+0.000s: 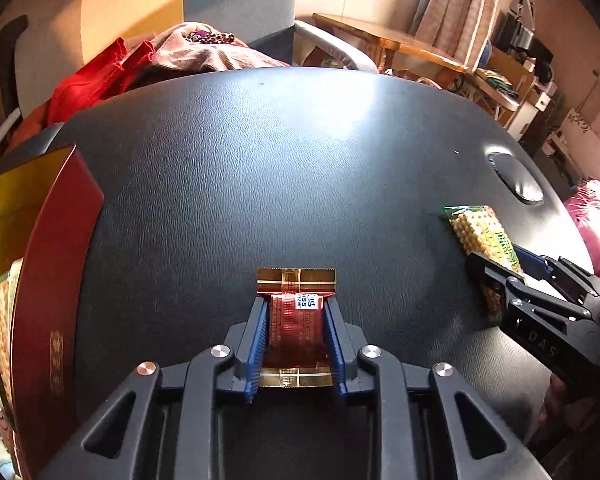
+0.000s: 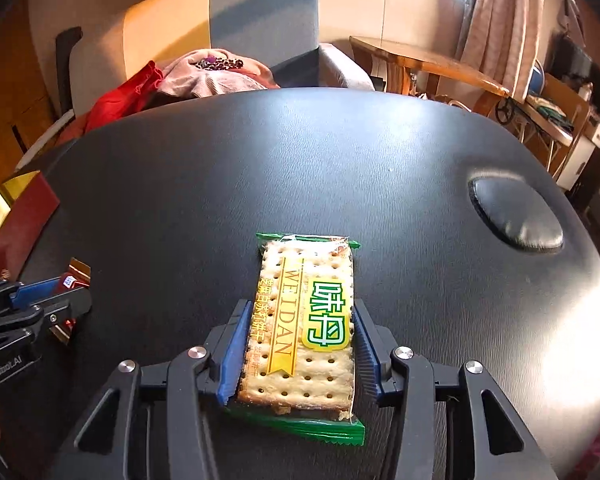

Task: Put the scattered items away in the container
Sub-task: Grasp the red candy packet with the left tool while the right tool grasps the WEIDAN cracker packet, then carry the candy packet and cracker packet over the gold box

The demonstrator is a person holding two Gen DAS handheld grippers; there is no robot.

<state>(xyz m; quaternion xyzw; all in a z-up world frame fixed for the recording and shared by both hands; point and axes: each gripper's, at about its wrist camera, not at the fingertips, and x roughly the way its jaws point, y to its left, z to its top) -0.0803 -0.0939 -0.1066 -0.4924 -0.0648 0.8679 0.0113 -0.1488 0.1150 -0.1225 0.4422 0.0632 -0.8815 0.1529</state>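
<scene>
A small red and gold snack packet (image 1: 296, 332) lies on the black padded table (image 1: 260, 160), and my left gripper (image 1: 295, 304) is shut on it, blue pads pressing both long sides. In the right wrist view, a green cracker packet (image 2: 300, 368) lies flat on the table with my right gripper (image 2: 300, 306) shut on it. The pads touch both of its edges. The left wrist view shows the cracker packet (image 1: 476, 228) and right gripper (image 1: 500, 260) at the far right. A red box with gold lining (image 1: 60, 280) stands at the table's left edge.
Something patterned shows inside the red box (image 2: 32, 208), at the frame's far left. An oval dimple (image 2: 516, 216) marks the table's right end. Behind the table is an armchair with red and pink clothes (image 1: 188, 48), and a wooden table (image 2: 420, 60) stands at the back right.
</scene>
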